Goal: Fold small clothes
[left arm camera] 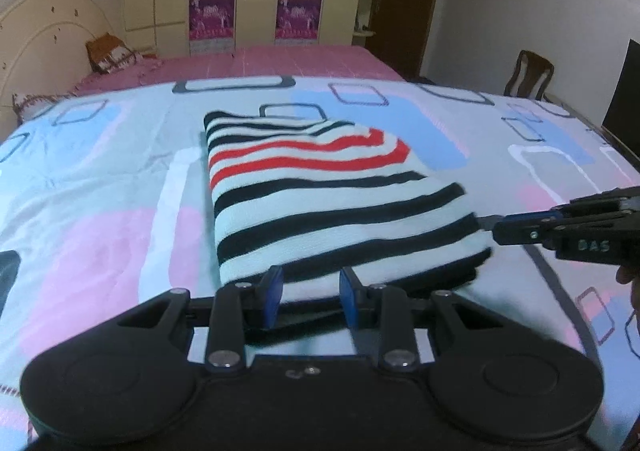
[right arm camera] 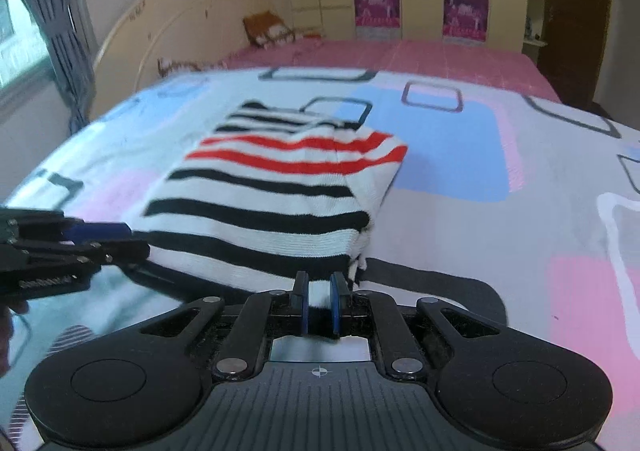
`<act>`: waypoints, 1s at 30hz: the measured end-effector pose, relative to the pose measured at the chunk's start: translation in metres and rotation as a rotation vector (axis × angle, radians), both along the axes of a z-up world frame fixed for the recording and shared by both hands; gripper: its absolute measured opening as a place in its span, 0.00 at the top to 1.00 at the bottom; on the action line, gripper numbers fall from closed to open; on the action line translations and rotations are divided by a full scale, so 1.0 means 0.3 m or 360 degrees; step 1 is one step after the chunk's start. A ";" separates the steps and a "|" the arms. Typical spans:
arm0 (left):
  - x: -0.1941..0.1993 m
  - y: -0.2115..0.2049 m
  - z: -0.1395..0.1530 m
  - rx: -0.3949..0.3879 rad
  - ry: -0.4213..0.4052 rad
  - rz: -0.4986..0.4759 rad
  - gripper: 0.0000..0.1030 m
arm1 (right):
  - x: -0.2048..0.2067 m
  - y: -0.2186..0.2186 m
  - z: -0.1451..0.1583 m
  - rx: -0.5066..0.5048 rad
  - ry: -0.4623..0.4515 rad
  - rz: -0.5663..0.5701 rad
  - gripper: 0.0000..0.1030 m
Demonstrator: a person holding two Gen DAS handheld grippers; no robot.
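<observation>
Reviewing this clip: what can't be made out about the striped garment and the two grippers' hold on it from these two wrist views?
- Striped garment: its near hem is hidden behind the left gripper in the left wrist view; whether the fingers pinch cloth cannot be told.
- Right gripper: the right wrist view is blurred; cloth sits between the fingers, but grip firmness is unclear.
- Layers under the fold: hidden by the top layer in both views.
- Garment type: sleeves or neckline not visible.

My left gripper [left arm camera: 308, 287] sits low, its blue-padded fingers [left arm camera: 273, 291] parted. My right gripper [right arm camera: 319, 301] sits low too, fingers [right arm camera: 301, 301] narrowly spaced, fabric between them. Each gripper's tip appears at the other's side.
</observation>
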State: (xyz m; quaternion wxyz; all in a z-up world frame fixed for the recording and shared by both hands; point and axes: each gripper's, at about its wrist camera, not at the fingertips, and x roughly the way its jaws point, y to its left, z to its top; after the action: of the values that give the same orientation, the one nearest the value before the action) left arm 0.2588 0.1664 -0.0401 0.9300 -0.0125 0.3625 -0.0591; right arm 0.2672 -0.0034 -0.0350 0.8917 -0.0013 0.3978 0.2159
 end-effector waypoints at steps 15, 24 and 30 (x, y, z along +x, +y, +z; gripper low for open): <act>-0.457 -0.169 0.237 0.0096 -0.0248 0.0211 0.00 | -0.462 -0.171 0.215 0.0109 -0.0145 -0.0269 0.01; -0.673 -0.217 0.305 0.0098 -0.0281 0.0235 0.00 | -0.700 -0.166 0.281 0.0087 -0.0186 -0.0245 0.00; -0.752 -0.242 0.306 0.0091 -0.0282 0.0252 0.00 | -0.807 -0.170 0.302 0.0068 -0.0208 -0.0242 0.00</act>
State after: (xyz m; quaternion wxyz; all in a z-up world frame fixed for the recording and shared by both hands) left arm 0.0332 0.0937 0.0516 0.9601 -0.0091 0.2784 0.0239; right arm 0.0250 -0.0544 0.0556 0.9294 0.0339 0.3329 0.1556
